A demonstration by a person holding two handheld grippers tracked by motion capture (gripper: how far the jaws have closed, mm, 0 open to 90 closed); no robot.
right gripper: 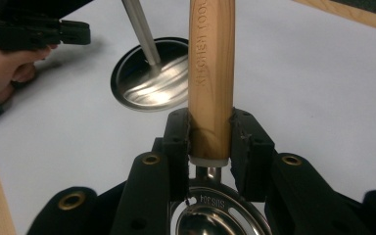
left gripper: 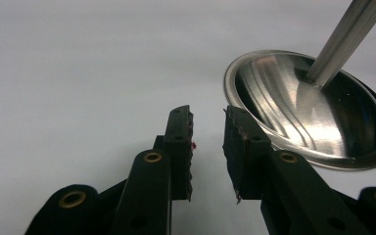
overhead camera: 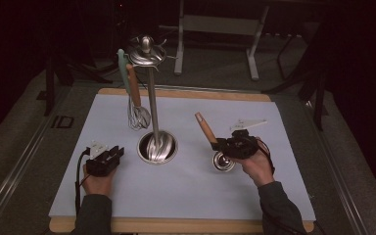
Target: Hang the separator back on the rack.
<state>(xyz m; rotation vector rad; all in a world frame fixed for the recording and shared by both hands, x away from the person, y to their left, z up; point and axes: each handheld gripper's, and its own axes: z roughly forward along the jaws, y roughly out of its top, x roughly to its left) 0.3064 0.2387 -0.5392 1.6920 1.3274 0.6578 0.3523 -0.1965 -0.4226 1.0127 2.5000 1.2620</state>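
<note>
Job: the person is hanging kitchen tools on a metal stand (overhead camera: 152,98) that is standing on the table (overhead camera: 186,196).
Done: a whisk (overhead camera: 138,115) with a wooden handle and a green-handled tool (overhead camera: 123,68) are already hanging from the top of the stand.
Left: one more tool, a wooden-handled strainer (overhead camera: 214,147), is not hanging yet. It looks like it is going up to the stand next.
Right gripper (overhead camera: 225,146): it is squeezing the strainer's wooden handle (right gripper: 210,73). Both fingers (right gripper: 177,142) are pressing flat on the sides of the handle, near its lower end.
Strainer: its handle is sticking up past the fingertips, and its shiny metal part (right gripper: 215,215) is sitting behind the fingers, close to the gripper body.
Left gripper (left gripper: 208,147): it is holding nothing. Its fingers (left gripper: 181,147) are standing a little apart with only bare table between them.
Stand base (left gripper: 313,107): the round shiny base is lying just beside the left gripper's right finger, not touching it.
Left hand (overhead camera: 98,183): it is resting on the table.
</note>
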